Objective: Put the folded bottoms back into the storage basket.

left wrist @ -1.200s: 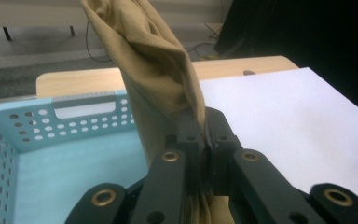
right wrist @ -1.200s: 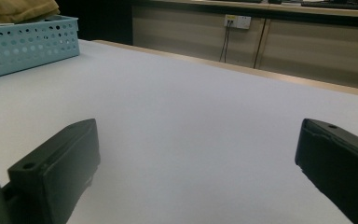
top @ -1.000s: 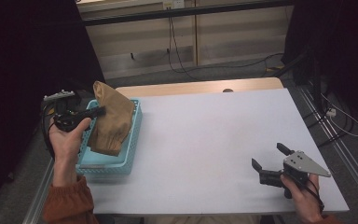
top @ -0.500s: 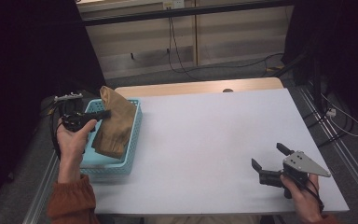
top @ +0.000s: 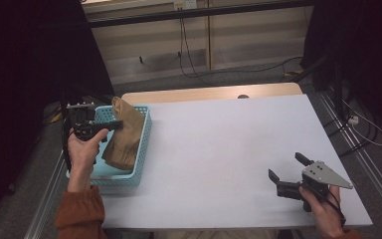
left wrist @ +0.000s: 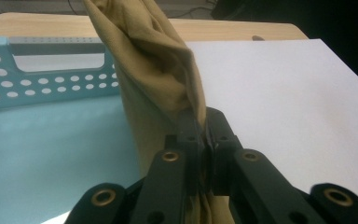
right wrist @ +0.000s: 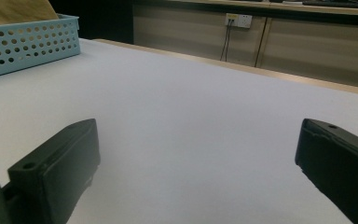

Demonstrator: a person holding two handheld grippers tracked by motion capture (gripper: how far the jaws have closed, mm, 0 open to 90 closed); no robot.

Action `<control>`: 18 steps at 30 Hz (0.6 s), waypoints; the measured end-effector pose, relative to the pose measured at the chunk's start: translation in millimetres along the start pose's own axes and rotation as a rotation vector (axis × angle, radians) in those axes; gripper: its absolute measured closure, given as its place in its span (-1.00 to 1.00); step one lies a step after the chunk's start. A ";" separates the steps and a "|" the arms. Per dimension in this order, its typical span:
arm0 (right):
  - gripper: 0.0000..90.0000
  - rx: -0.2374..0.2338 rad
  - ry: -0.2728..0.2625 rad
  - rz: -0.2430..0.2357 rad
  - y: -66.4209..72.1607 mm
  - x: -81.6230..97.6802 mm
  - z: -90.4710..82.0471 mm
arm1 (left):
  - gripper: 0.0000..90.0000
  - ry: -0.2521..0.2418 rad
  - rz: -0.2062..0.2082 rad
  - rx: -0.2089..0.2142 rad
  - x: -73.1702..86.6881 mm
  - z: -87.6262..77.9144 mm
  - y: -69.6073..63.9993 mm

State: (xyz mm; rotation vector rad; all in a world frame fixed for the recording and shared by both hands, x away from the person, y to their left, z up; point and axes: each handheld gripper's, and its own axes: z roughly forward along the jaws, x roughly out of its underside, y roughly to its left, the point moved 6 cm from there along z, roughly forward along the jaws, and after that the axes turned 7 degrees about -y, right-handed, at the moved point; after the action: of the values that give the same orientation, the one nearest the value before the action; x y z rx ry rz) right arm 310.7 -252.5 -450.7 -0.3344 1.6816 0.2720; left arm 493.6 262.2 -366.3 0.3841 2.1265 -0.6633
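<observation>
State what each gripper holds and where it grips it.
Left gripper pinches the tan cloth by a folded edge, over the blue basket. Right gripper holds nothing.

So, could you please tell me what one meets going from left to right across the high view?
Left gripper, shut on the cloth → brown cloth in the blue basket → bare white table → right gripper, fingers open, resting on the table.
</observation>
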 end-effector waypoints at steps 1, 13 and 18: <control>-1.00 -0.001 0.000 -0.002 0.2 0.0 0.0 | 0.92 0.005 0.005 -0.006 0.4 -0.1 0.9; -1.00 -0.003 0.003 -0.002 0.7 0.3 0.1 | 0.91 0.028 -0.003 -0.082 8.1 -0.1 20.8; -1.00 -0.003 0.007 0.002 1.0 0.6 0.4 | 0.91 0.029 0.000 -0.078 8.8 -0.1 22.3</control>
State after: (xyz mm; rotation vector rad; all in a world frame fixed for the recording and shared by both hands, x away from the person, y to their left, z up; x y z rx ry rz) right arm 310.6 -251.5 -451.4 -0.3365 1.6883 0.2753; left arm 499.2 280.7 -380.5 0.3525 2.1731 -0.5757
